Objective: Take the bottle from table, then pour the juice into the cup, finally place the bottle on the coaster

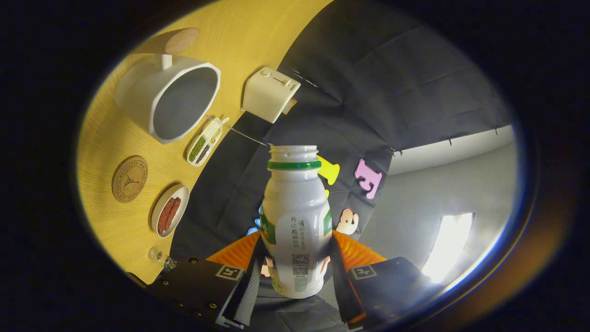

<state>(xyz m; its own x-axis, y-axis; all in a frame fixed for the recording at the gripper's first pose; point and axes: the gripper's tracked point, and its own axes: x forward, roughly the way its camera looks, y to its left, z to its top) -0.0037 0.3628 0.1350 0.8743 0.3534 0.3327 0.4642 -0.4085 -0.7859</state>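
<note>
We see the tongs (295, 272) pinching the bottle (295, 221), one finger pressed against each side of its lower body, so the bottle sits squarely between them and stands out along their line. The bottle is white with a green band round its neck, and its mouth is open, with no cap on it. The whole scene appears tilted, with the worktop (115, 221) running up the side to the left of the tongs and the dark cloth wall beyond the bottle. The bottle is lifted clear of the worktop and touches nothing but the fingers. Off to the left and well beyond the fingertips we find the white cup (168, 99), its open mouth turned toward us and its inside looking grey; we cannot tell whether anything is in it. Nearer to the tongs than the cup, also to the left, lies the round brown coaster (129, 179), flat on the worktop and bare. Between the coaster and the bottle we note a small oval dish (170, 210) with reddish strips, and farther out a narrow tray (204, 141) with small compartments and a pale boxy toaster (270, 94).
</note>
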